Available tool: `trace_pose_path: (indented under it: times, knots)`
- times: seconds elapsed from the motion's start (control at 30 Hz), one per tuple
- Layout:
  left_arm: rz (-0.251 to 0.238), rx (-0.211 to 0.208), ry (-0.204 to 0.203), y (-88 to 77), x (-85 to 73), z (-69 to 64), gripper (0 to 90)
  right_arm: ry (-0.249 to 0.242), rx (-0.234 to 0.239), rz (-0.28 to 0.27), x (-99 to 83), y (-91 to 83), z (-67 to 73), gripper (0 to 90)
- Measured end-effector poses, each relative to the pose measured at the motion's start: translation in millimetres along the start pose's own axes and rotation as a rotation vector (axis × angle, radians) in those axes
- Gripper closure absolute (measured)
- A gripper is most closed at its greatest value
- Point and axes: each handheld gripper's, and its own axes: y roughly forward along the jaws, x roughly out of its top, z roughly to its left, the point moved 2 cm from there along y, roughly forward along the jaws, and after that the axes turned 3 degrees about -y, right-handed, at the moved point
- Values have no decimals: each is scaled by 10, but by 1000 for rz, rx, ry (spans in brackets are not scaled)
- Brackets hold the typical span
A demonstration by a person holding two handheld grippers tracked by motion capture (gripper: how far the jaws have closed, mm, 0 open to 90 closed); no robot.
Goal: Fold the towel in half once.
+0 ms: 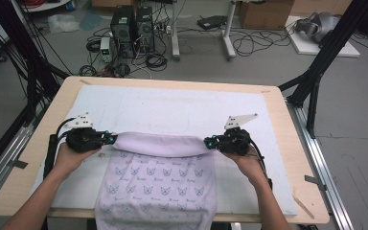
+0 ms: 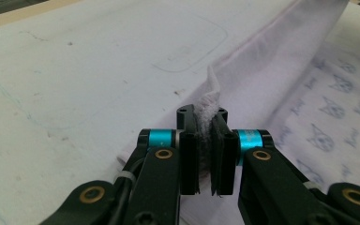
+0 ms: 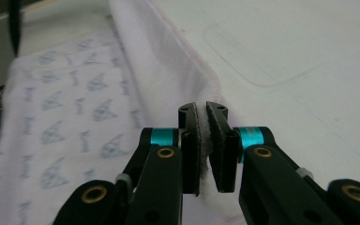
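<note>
The printed cloth (image 1: 158, 184) hangs over the near edge of the tabletop (image 1: 297, 143) and lies flat across the white mat (image 1: 172, 108). Its far edge is raised into a fold, with the left gripper (image 1: 111, 138) and right gripper (image 1: 208, 142) each clamped on one corner. The fold seems underway; next, both corners should likely travel together toward the person, kept level and taut.
</note>
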Motion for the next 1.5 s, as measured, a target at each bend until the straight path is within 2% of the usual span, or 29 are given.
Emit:
trace_pose_path:
  times: [0.07,0.13,0.2,0.27,0.37,0.57,0.63,0.77,0.87,0.9,0.97,1.07,1.13,1.2,1.23,1.27,1.3,1.33,1.37,1.43,1.5]
  knots:
    - [-6,-19,7,-86,-93,-102,834,-25,18,5,-5,-91,145,842]
    - [-1,-24,24,-174,-191,-210,805,-50,45,-28,-53,-169,309,840]
    - [10,-28,36,-248,-262,-302,705,-64,81,-36,-129,-213,449,814]
    - [31,-25,61,-280,-287,-361,621,-75,77,-47,-193,-233,528,766]
    - [43,-34,61,-249,-259,-388,509,-64,66,-18,-229,-186,526,714]
    - [65,-59,53,-88,-266,-394,511,-56,83,27,-237,0,494,652]
    - [86,-70,49,-41,-303,-410,511,-63,81,54,-264,39,494,639]
    - [131,-73,55,17,-384,-425,511,-36,83,96,-372,99,481,619]
    - [149,-72,57,30,-415,-425,579,-24,79,111,-436,148,464,601]
    - [148,-81,62,29,-419,-434,648,-18,82,125,-451,164,460,593]
    - [149,-76,74,20,-417,-443,725,-10,75,130,-472,182,437,584]
    - [144,-73,78,-2,-417,-439,830,1,51,114,-476,149,379,575]
    - [142,-72,73,-7,-424,-441,856,13,42,116,-489,135,343,574]
    - [146,-78,77,-13,-433,-444,879,2,35,152,-520,165,337,574]
    - [144,-87,74,-17,-437,-450,878,9,59,160,-531,176,349,601]
    - [138,-100,69,-14,-442,-461,866,5,81,163,-537,183,366,631]
    - [142,-104,63,-7,-446,-469,816,-3,90,169,-535,185,389,673]
    - [153,-100,59,7,-450,-471,701,-14,104,177,-533,186,410,711]
    - [164,-112,51,22,-456,-471,631,-21,115,179,-528,189,437,756]
    - [170,-117,42,50,-463,-472,560,-49,134,185,-519,188,477,817]
    - [176,-112,45,73,-463,-484,517,-57,137,185,-513,190,506,832]
